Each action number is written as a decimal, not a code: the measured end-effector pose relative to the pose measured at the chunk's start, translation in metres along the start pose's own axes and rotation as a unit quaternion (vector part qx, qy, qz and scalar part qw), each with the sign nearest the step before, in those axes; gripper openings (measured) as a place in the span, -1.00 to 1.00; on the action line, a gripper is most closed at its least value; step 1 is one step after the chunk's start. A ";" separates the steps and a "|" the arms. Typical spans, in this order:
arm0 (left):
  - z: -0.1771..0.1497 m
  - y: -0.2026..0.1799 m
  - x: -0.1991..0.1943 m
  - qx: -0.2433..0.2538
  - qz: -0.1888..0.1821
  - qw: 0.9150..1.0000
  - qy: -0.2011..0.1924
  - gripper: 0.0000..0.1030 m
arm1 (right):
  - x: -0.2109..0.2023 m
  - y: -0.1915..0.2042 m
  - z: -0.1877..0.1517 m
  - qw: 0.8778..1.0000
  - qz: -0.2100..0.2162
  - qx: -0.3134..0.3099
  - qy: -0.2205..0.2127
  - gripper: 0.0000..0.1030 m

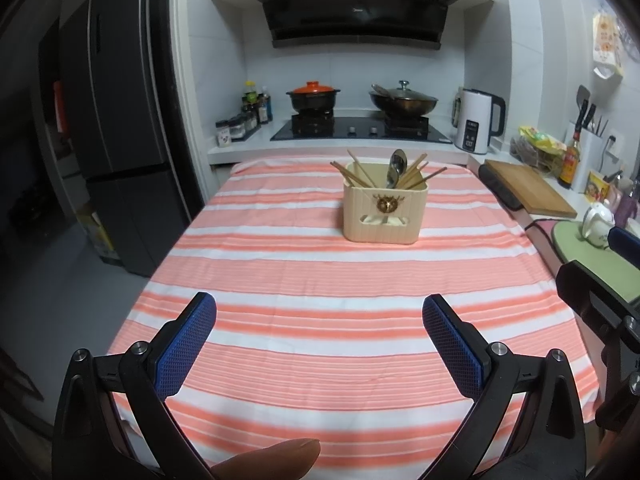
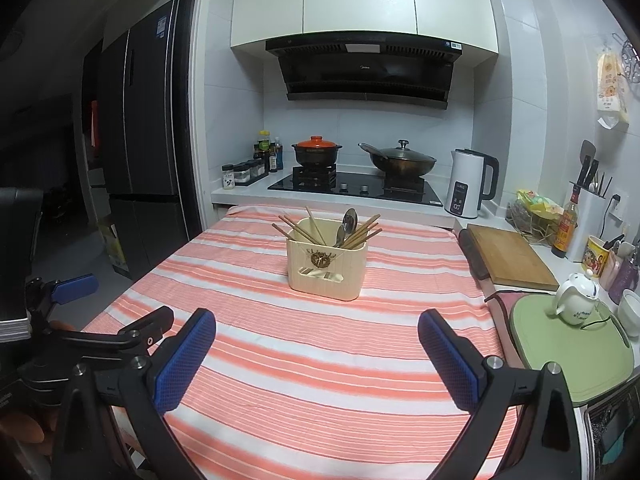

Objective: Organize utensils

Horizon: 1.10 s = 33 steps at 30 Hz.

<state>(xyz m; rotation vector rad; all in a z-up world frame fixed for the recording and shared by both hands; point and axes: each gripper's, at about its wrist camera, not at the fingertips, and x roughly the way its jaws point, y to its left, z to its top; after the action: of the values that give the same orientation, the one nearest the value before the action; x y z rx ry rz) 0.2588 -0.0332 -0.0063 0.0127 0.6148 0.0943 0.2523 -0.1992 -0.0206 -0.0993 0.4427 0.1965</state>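
A cream utensil holder [image 1: 382, 212] [image 2: 326, 266] stands on the striped tablecloth [image 1: 320, 288] [image 2: 320, 360] toward the far end of the table. Several wooden chopsticks [image 1: 358, 172] [image 2: 298, 228] and metal spoons [image 1: 397, 168] [image 2: 347, 224] stick up out of it. My left gripper [image 1: 319, 308] hovers open over the near part of the cloth, nothing between its blue pads. My right gripper [image 2: 317, 322] is also open and holds nothing, well short of the holder. The left gripper [image 2: 76, 284] shows at the left edge of the right wrist view.
A stove [image 2: 352, 190] with an orange-lidded pot [image 2: 316, 148] and a wok [image 2: 400, 162] sits behind the table. A white kettle [image 2: 468, 184], wooden cutting board [image 2: 508, 256], green mat [image 2: 568, 352] with a teapot [image 2: 576, 298] line the right counter. A dark fridge [image 1: 116, 120] stands left.
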 end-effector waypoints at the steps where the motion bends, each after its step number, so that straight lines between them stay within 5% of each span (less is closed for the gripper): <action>1: 0.000 0.000 0.000 0.000 0.000 1.000 0.000 0.99 | 0.000 0.001 0.000 1.000 0.001 -0.001 0.000 1.00; 33: 0.003 -0.004 -0.002 -0.002 -0.002 1.000 -0.003 0.99 | -0.004 0.001 0.000 1.000 0.000 0.002 0.004 1.00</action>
<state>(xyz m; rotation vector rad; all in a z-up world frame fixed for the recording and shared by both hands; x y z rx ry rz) 0.2590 -0.0375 -0.0028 0.0072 0.6096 0.0926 0.2487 -0.1984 -0.0193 -0.0959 0.4504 0.1952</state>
